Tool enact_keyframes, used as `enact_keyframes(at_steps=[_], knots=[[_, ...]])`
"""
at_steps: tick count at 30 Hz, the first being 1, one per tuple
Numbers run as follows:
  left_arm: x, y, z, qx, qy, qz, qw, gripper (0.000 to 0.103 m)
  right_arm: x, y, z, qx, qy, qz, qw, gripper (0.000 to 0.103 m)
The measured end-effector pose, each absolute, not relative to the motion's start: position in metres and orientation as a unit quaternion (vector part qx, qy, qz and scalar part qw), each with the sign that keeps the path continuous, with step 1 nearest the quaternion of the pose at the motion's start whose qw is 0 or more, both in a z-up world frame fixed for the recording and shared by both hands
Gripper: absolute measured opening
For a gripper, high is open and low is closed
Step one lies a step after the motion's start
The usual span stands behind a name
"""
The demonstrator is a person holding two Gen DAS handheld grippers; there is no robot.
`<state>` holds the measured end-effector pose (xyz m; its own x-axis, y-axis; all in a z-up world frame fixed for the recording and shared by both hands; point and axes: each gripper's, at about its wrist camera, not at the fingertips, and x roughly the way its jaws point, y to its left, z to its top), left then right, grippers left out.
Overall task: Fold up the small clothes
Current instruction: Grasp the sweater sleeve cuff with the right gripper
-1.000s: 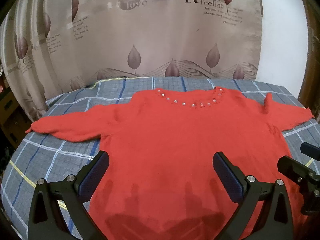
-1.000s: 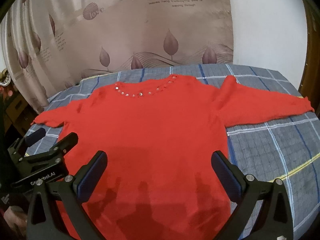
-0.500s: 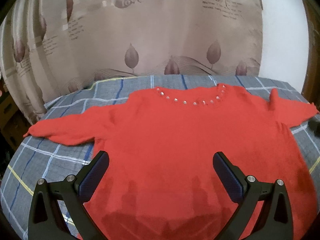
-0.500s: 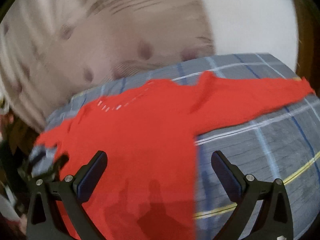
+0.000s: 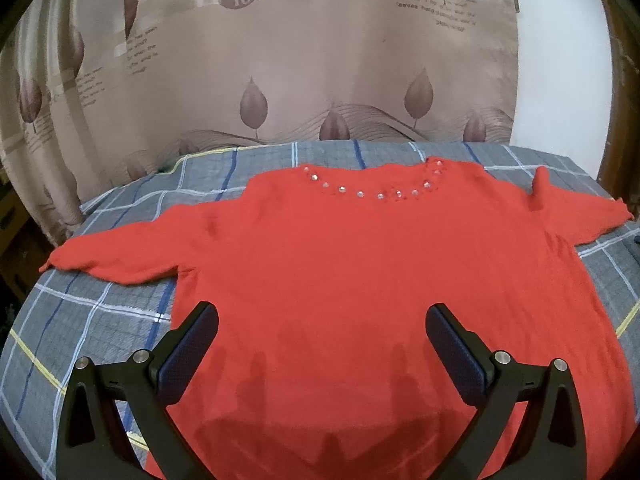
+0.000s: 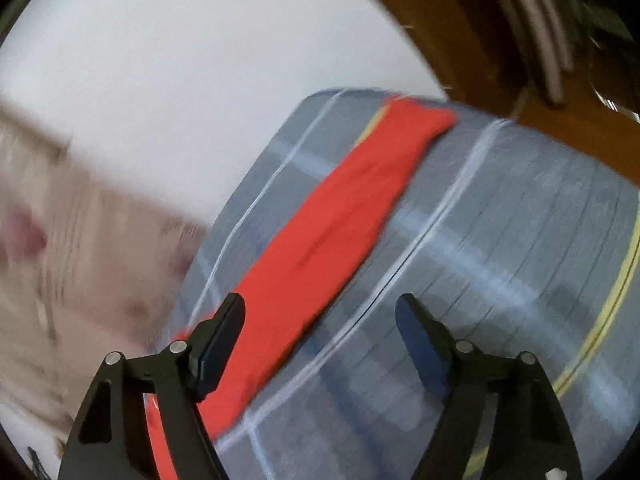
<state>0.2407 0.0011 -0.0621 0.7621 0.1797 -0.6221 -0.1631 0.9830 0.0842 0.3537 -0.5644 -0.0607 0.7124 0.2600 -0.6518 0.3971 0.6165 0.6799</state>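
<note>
Sweater (image 5: 360,272) lies flat, unfolded, on plaid bedspread (image 5: 100,320). Left gripper (image 5: 322,322) hovers wide over hem. Right gripper (image 6: 320,316), jaws closing, nothing clamped, approaches sleeve (image 6: 344,216); sleeve fold apparently next, needing cuff pinch.

one red sweater (image 5: 360,272), one plaid sheet (image 5: 92,320), one leaf-print curtain (image 5: 280,60)

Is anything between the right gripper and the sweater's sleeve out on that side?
Nothing visible. The right gripper, jaws closing with nothing pinched, points along the red sleeve, which lies flat on the plaid cloth. Only bare cloth surrounds it. The picture is blurred, so small things could be missed.
</note>
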Motion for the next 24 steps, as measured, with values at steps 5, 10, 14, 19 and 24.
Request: enact_keyframes(at_steps=[5,10,14,19,24], knots=[[0.245,0.000,-0.064,0.019,0.342,0.095,0.935,0.103,0.378,-0.593,-0.065,0.459,0.370,-0.041,0.807,0.069],[0.247,-0.004,-0.065,0.032,0.346,0.097,0.933,0.103,0.401,-0.603,-0.066,0.457,0.371,-0.044,0.807,0.069],[0.247,-0.005,-0.066,0.033,0.347,0.097,0.932,0.103,0.410,-0.604,-0.068,0.450,0.372,-0.051,0.810,0.069],[0.246,-0.005,-0.066,0.030,0.348,0.097,0.932,0.103,0.421,-0.601,-0.068,0.415,0.395,-0.070,0.817,0.052],[0.246,-0.003,-0.065,0.023,0.346,0.096,0.933,0.103,0.416,-0.601,-0.068,0.425,0.410,-0.083,0.803,0.006]])
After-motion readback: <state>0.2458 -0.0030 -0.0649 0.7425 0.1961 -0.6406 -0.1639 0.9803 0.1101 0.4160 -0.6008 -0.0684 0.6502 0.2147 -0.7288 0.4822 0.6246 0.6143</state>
